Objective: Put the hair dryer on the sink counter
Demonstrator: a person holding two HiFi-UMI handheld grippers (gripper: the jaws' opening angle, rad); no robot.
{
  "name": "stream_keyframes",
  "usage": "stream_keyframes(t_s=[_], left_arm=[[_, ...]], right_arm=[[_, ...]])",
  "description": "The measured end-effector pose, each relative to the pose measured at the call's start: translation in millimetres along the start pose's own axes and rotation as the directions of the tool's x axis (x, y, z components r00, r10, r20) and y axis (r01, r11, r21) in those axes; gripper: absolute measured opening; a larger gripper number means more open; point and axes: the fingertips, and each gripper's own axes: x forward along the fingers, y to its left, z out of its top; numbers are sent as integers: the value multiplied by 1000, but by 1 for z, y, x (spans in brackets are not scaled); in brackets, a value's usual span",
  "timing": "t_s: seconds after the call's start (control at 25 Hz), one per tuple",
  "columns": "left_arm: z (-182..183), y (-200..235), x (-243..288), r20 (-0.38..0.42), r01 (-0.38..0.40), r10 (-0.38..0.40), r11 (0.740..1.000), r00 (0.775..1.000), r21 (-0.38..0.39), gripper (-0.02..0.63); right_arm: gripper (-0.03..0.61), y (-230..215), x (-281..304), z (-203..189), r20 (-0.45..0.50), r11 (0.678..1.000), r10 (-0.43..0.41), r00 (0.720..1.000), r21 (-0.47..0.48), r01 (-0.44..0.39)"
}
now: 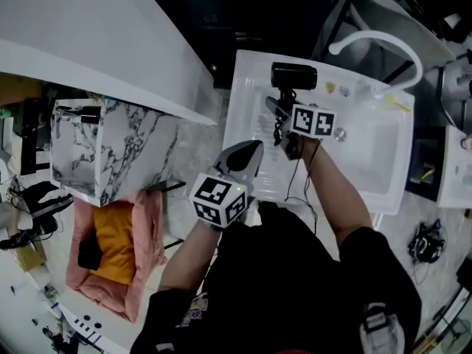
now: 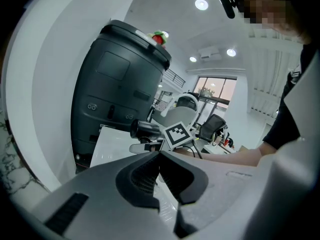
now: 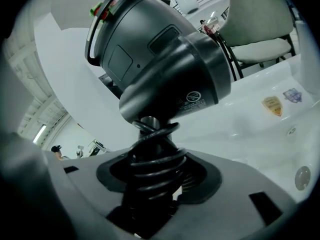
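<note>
The hair dryer [image 1: 293, 76] shows at upper centre of the head view, over the white sink counter [image 1: 247, 94], with its handle in the right gripper [image 1: 286, 124]. The left gripper [image 1: 249, 153] hangs at mid-frame. In the left gripper view, its jaws meet at lower centre with nothing between them. In the right gripper view, the jaws clamp the handle, wound with cord [image 3: 150, 164], at lower centre.

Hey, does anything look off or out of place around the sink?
Only the hair dryer cord: it is coiled round the handle, so the right gripper clamps on the coils, and a loose length dangles over the sink counter.
</note>
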Motion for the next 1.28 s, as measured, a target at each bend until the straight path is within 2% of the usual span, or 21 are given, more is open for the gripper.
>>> stream_keyframes(t_s=[0.28,0.8,1.28], left_arm=[[-6,13,-2,-21,-28,28,999,999,-21,3],[-9,31,-2,-34,-40,38,998,999,-46,3],[-17,29,-10,-43,-50,47,997,998,-60,3]], right_arm=[[232,-28,35,-10,-65,998,-36,997,45,39],[233,-47,62,-20,-98,990,-70,993,115,82],[236,-51,66,-21,-97,992,-78,992,89,87]])
